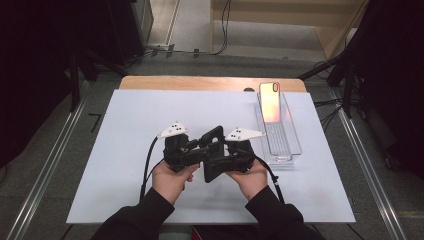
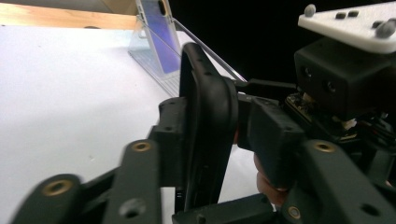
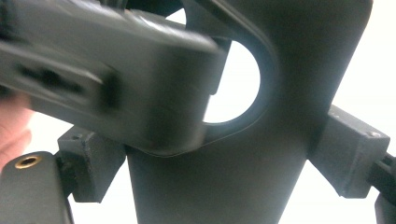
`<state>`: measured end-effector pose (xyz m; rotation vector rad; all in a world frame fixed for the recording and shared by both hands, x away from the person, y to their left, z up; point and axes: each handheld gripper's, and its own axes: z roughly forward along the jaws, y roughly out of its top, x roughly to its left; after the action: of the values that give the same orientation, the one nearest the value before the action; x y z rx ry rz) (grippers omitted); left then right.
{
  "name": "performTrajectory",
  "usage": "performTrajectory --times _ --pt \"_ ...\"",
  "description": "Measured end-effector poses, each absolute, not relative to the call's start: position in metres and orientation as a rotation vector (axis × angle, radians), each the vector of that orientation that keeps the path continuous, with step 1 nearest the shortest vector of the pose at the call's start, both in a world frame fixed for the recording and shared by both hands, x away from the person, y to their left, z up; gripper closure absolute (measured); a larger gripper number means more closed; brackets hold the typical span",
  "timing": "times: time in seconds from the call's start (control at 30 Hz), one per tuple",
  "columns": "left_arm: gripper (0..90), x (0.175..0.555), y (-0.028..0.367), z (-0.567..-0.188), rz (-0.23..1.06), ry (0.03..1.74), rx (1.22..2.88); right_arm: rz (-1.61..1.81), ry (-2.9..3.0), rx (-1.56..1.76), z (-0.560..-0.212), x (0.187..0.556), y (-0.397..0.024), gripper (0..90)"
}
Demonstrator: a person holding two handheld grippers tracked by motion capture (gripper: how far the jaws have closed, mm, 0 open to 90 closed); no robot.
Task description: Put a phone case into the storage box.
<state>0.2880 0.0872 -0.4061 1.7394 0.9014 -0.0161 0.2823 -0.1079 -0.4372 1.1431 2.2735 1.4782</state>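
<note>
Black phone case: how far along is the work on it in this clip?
Done: the black phone case is up off the white mat. In hand: it sits between the left gripper and right gripper. Left, probably: the phone leans in the clear tray, not yet in the case.

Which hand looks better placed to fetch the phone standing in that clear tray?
Right, probably. The clear tray with the phone stands on the table's right side, just beyond the right tool. The left tool sits farther away, across the black case between them.
</note>
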Motion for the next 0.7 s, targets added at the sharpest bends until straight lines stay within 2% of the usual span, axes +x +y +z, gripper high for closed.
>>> performTrajectory --times 0.23,0.37,0.7 --pt "46.7 0.292 0.094 -0.403 -0.055 0.93 1.732 1.464 2.253 1.174 -0.438 0.286 -0.117 11.3" --pt "46.3 0.296 0.095 -0.402 -0.104 0.943 1.749 1.447 2.244 1.18 -0.438 0.287 -0.122 11.3" --pt "37.2 0.303 0.103 -0.4 -0.161 0.936 1.801 1.396 2.215 1.195 -0.438 0.292 -0.143 11.3"
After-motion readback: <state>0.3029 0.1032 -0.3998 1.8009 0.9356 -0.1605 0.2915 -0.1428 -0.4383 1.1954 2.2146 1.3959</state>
